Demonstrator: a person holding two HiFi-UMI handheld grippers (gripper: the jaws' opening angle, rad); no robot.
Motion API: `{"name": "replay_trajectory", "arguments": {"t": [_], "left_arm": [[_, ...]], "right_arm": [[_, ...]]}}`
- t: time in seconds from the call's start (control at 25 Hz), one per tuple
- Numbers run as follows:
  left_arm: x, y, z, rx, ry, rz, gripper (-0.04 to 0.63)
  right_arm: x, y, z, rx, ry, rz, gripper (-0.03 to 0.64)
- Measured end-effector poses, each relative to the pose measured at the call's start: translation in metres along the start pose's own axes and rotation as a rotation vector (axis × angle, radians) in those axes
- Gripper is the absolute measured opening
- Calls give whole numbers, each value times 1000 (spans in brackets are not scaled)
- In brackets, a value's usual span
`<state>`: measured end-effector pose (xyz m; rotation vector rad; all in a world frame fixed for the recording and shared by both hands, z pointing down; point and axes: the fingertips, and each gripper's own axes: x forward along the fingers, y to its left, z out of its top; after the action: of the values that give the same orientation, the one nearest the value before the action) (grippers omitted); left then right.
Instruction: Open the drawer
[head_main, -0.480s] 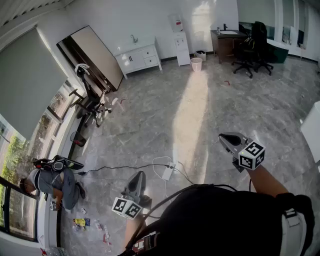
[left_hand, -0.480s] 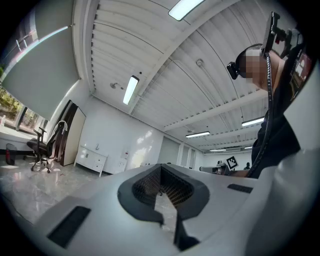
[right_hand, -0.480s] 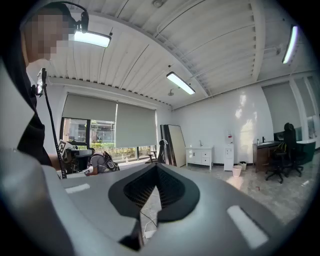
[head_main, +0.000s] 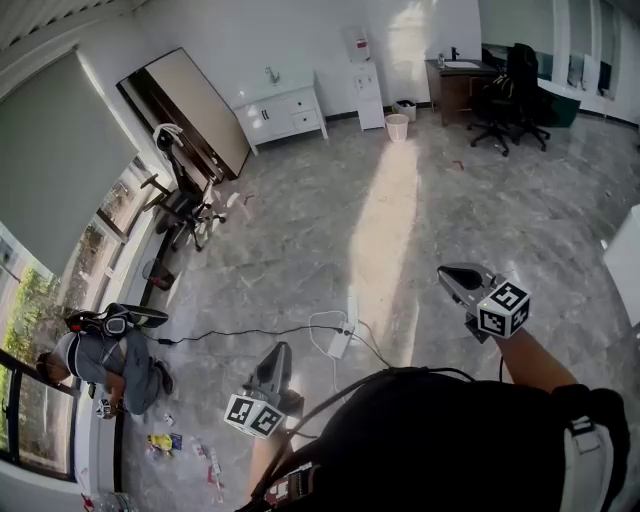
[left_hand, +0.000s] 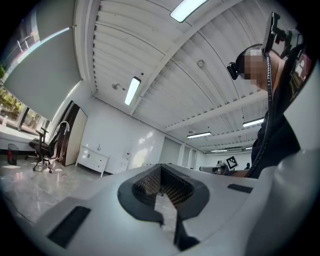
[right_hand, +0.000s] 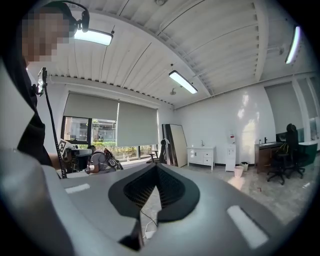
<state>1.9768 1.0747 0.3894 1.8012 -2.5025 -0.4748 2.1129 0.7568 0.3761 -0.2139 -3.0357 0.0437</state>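
Observation:
A white cabinet with drawers (head_main: 283, 110) stands against the far wall, a long way across the floor; it also shows small in the left gripper view (left_hand: 92, 160) and the right gripper view (right_hand: 201, 155). My left gripper (head_main: 279, 350) is held low in front of the person's body, its jaws shut with nothing between them (left_hand: 161, 186). My right gripper (head_main: 452, 273) is held out to the right at about the same height, pointing toward the far wall, jaws together and empty (right_hand: 156, 187). Neither gripper is near the cabinet.
A power strip with cables (head_main: 340, 343) lies on the marble floor just ahead. A person crouches by the window (head_main: 100, 360) at left. An exercise bike (head_main: 185, 205), a leaning board (head_main: 190, 110), a waste bin (head_main: 397, 127), a desk with office chairs (head_main: 505, 85) and white furniture (head_main: 625, 260) line the room.
The room has shifted only slightly in the head view. Both grippers keep their places and stay shut.

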Motion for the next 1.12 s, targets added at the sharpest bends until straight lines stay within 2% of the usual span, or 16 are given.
{"name": "replay_trajectory", "arguments": {"t": [0.84, 1.12], "left_arm": [[-37, 30, 10, 1, -8, 17, 2], [-56, 53, 13, -7, -9, 23, 2]], "right_arm": [[38, 31, 1, 16, 9, 24, -2], [57, 51, 3, 12, 9, 29, -2]]}}
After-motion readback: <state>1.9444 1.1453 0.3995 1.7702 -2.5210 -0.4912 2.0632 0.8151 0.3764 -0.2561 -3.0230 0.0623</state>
